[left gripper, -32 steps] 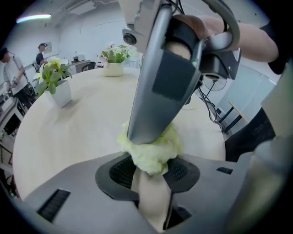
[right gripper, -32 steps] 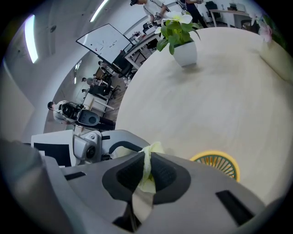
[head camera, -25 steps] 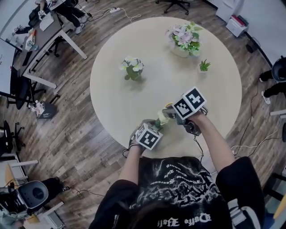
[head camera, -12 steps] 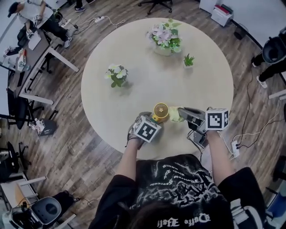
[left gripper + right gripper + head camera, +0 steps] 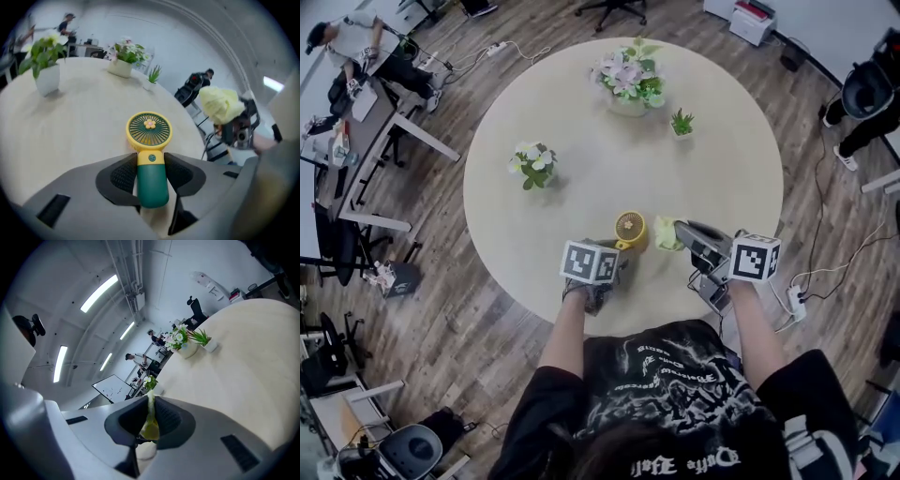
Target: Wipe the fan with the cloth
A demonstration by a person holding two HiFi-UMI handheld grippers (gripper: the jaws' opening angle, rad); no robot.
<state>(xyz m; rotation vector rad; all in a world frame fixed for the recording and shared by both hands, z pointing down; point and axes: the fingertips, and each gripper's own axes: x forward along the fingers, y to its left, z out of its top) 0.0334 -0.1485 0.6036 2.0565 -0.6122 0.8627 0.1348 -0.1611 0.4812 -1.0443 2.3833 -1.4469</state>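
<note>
**A:** ok, head view first: the fan (image 5: 630,228) is over the near part of the round table (image 5: 712,169), close to the person; the left gripper (image 5: 617,249) is right at its handle; the right gripper (image 5: 680,231) comes in from the other side with the cloth (image 5: 665,235) bunched at its tips, just beside the fan's head; can't tell if they touch

**B:** and the left gripper view?

**A:** the jaws have just been closing, and both pads sit against the green handle of the fan (image 5: 150,159), so it's clamped; the yellow head with the little flower sticks out past them; the cloth (image 5: 220,104) hangs off to the right, apart from the fan

**B:** right gripper view?

**A:** jaws nearly together, pinching a thin fold of the yellow-green cloth (image 5: 150,425); the table (image 5: 234,380) stretches away behind, with flower pots (image 5: 185,347) at the far side
</note>
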